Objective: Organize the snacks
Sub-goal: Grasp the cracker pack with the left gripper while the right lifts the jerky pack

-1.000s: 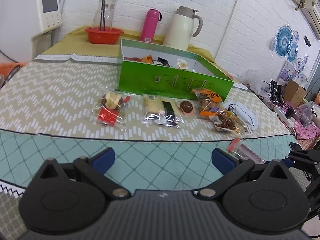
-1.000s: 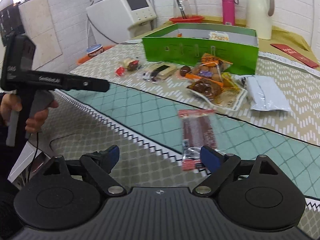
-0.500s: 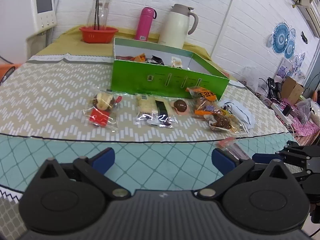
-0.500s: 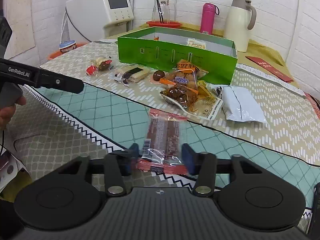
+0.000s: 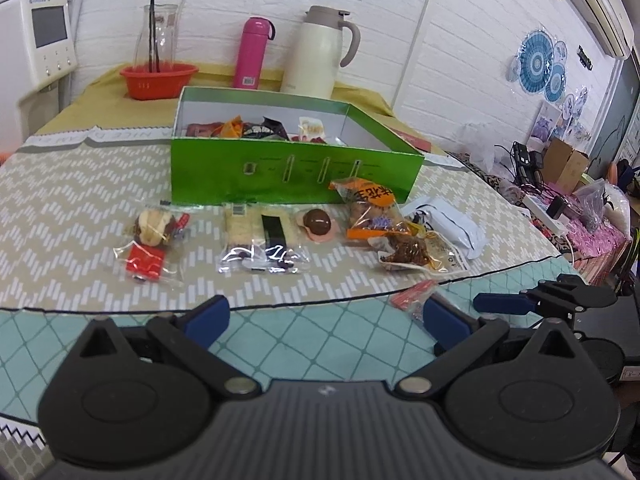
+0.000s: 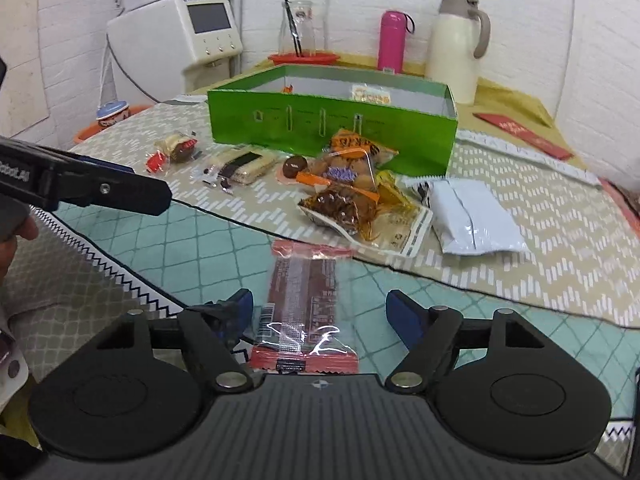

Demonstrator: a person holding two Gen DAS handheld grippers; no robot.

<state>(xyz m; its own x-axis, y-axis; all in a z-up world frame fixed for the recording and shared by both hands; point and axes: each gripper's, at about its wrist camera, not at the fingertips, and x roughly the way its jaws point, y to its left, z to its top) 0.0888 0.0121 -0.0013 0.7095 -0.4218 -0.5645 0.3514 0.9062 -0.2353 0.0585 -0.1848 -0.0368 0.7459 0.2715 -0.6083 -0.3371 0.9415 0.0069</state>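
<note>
A red-wrapped snack bar (image 6: 306, 300) lies flat on the teal cloth between the fingers of my right gripper (image 6: 318, 300). Its jaws are opening, and the blue pads stand clear of the wrapper on both sides. My left gripper (image 5: 325, 312) hovers open and empty over the cloth, with the same bar (image 5: 412, 298) just beyond its right finger. The green box (image 5: 296, 172) stands behind and holds a few snacks. In front of it lie a cookie packet (image 5: 154, 240), a cracker packet (image 5: 260, 236), a round chocolate (image 5: 318, 222), an orange bag (image 5: 372, 208) and a white pouch (image 5: 452, 226).
At the back stand a red basin (image 5: 158, 80) with a glass jar, a pink bottle (image 5: 252, 54) and a cream jug (image 5: 320, 52). A white machine (image 6: 200, 32) sits off the table's left end. Cluttered shelves lie past the right edge.
The right jaws narrowed around the red bar half a second ago and have spread wide again; the bar now lies centred between them. The left gripper has drifted slightly along the table.
</note>
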